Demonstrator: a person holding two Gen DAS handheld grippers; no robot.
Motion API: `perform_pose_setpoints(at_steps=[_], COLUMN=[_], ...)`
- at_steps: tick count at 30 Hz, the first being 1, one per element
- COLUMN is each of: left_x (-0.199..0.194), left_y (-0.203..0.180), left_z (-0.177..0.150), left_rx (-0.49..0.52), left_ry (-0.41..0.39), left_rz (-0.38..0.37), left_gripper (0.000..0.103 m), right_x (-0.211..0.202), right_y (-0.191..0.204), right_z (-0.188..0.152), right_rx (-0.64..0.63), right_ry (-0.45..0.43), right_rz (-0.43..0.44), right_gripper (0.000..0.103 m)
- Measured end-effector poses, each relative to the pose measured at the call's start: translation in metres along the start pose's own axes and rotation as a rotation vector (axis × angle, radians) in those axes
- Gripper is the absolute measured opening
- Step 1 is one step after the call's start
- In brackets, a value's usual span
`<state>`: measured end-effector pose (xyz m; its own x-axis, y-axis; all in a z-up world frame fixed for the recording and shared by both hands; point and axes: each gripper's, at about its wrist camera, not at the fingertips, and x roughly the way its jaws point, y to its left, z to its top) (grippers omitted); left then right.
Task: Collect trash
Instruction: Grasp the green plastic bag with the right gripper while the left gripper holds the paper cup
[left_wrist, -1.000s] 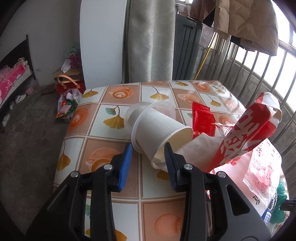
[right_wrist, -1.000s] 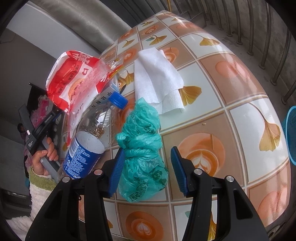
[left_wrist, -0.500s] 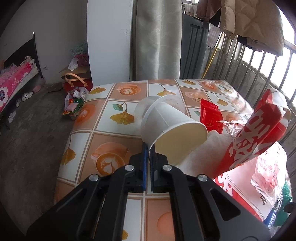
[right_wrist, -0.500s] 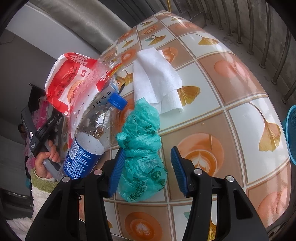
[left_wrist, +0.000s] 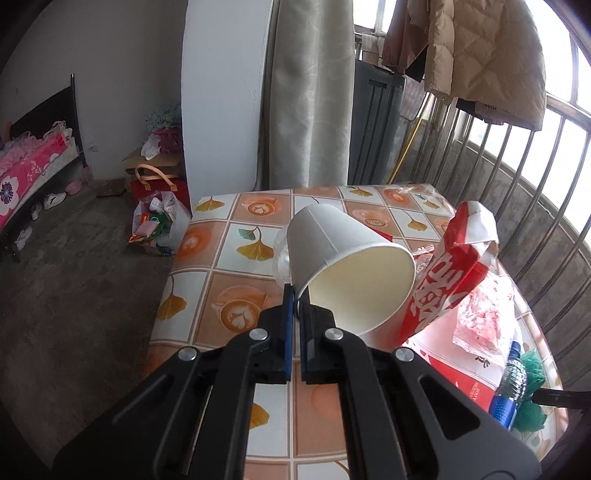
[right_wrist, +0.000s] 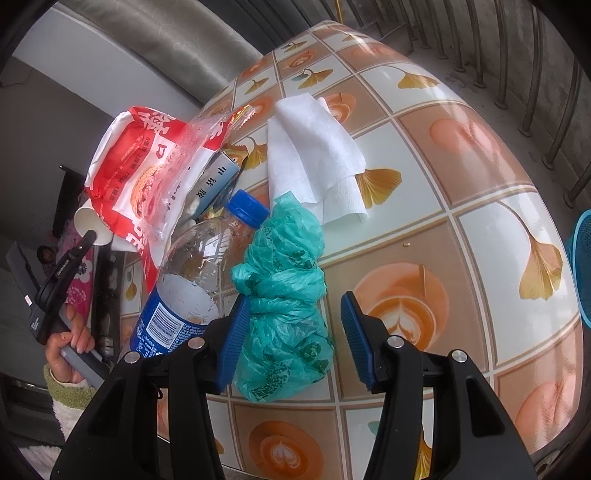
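— Trash covers the near end of the tiled tablecloth (right_wrist: 461, 155), doesn't it? What's the biggest piece?

— That red and white snack bag (right_wrist: 129, 155), propped up on the heap with a clear crinkled wrapper (right_wrist: 184, 162) draped over its front. From the left side it leans over the table like a flap (left_wrist: 450, 273).

— And beside it?

— A clear plastic bottle (right_wrist: 199, 266) with a blue cap and blue label, lying on its side, cap pointing away from the right gripper (right_wrist: 291, 339). Touching the bottle is a bunched green plastic bag (right_wrist: 284, 295), and just beyond that bag a white paper napkin (right_wrist: 314, 147) lies flat on the cloth.

— Is the right gripper holding the green bag?

— No. Its blue pads stand about half apart. The bag sits between them, against the left-side pad, and the other pad is clear of it.

— What about the left one?

— The left gripper (left_wrist: 294, 310) is pinched tight on the rim of a white paper cup (left_wrist: 343, 266). The cup hangs off the table, tilted, its open mouth facing the gripper. A clear plastic cup (left_wrist: 281, 258) shows just behind it.

— Whose hand is that at the edge?

— The person's hand (right_wrist: 68, 347), in a fuzzy pale cuff, gripping the left tool's handle.

— Anything smaller?

— A small blue box (right_wrist: 218, 177) tucked under the wrapper; I cannot read it clearly.
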<state>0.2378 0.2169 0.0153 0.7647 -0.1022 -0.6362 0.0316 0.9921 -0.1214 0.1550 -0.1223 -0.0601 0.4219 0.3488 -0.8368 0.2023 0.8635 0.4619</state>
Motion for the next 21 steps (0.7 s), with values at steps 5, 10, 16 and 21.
perform_pose_setpoints(at_steps=[5,10,16,21], left_x=[-0.027,-0.067,-0.110,-0.128], left_y=[0.006,0.012,0.013,0.009], left_z=[0.002,-0.001,-0.006,-0.009], left_rx=[-0.014,-0.030,-0.035,-0.030], left_ry=[-0.012,-0.067,-0.133,-0.171], left_rz=[0.011,0.022,0.050,0.087], left_gripper=[0.001,0.001,0.001,0.001], right_x=[-0.003,-0.008,-0.015,-0.021], right_y=[-0.001,-0.004,-0.010,-0.019], right_z=[-0.001,-0.003,-0.009,-0.015], right_rx=[0.003,0.008,0.024,0.053], right_ry=[-0.005,-0.015,-0.024,-0.031], right_rz=[0.005,0.027,0.057,0.091], right_gripper=[0.045,0.030,0.015,0.007])
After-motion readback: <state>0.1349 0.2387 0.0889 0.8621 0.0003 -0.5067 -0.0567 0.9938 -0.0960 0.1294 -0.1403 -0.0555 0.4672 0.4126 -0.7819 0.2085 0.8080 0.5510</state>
